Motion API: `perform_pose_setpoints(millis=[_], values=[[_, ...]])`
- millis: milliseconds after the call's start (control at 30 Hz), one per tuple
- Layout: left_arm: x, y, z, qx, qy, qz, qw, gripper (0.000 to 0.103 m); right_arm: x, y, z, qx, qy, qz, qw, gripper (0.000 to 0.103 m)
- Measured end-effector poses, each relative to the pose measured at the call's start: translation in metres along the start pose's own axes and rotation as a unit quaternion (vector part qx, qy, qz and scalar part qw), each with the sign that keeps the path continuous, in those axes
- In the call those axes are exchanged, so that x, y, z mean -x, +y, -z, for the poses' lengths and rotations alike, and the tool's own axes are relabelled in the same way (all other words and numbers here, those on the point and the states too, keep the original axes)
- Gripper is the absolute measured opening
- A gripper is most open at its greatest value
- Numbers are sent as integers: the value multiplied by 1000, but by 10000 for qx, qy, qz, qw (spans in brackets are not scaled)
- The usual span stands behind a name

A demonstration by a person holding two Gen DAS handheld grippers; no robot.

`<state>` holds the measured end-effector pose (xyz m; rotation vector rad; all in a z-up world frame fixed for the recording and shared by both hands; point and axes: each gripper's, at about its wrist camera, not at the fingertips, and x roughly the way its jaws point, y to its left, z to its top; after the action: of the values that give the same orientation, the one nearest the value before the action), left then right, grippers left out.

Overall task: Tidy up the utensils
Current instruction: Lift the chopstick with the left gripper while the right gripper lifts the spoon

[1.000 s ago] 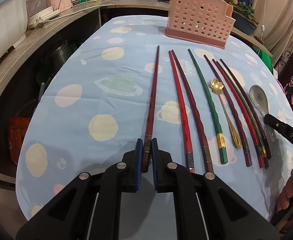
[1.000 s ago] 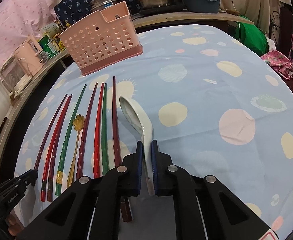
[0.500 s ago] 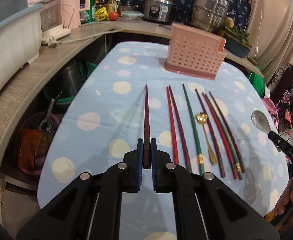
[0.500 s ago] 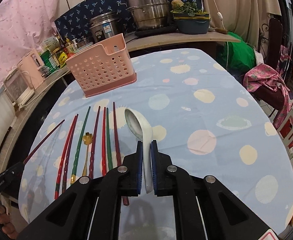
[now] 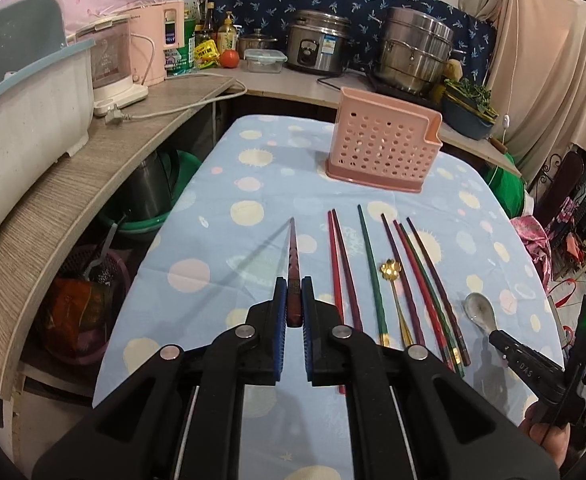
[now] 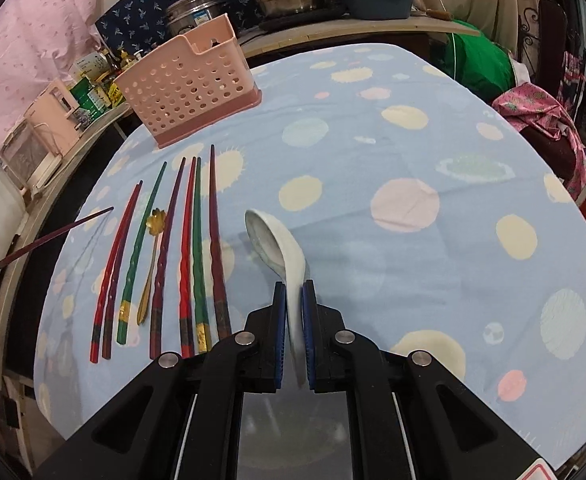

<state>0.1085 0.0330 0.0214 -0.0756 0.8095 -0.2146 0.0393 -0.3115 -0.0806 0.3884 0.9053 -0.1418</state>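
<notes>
On the spotted tablecloth (image 5: 253, 184) stands the pink basket (image 5: 381, 148), still without utensils, so the left gripper (image 5: 292, 312), clamped on a dark red chopstick (image 5: 293, 256), and the right gripper (image 6: 293, 312), clamped on the white spoon (image 6: 277, 244), must probably carry both there; no writing is readable.

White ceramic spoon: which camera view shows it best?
The right wrist view: the white spoon fills the centre, clamped by the right gripper. The left wrist view shows only its small bowl near the right edge.
</notes>
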Motion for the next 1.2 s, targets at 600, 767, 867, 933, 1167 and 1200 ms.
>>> perform_pose_setpoints(millis=[600,767,867,933,1167,1200], values=[[-9,-3,30,-31,356,-40,9994,7,22,-5,38,48,-12,-50,10000,10],[-5,-4,29,-40,289,-36,9996,7,31,-3,33,107,-152,-41,9998,7],[1,-5,20,-67,143,-49,9999,7,46,2,20,206,-384,-17,9991,6],[6,-6,13,-82,20,-63,9999,7,55,5,7,249,-558,-21,9981,5],[15,-8,-27,-43,-443,-127,9989,7,72,16,-42,403,-1033,-16,9938,1],[14,-8,-32,-21,-471,-114,9988,7,71,15,-46,394,-1060,-30,9936,1]])
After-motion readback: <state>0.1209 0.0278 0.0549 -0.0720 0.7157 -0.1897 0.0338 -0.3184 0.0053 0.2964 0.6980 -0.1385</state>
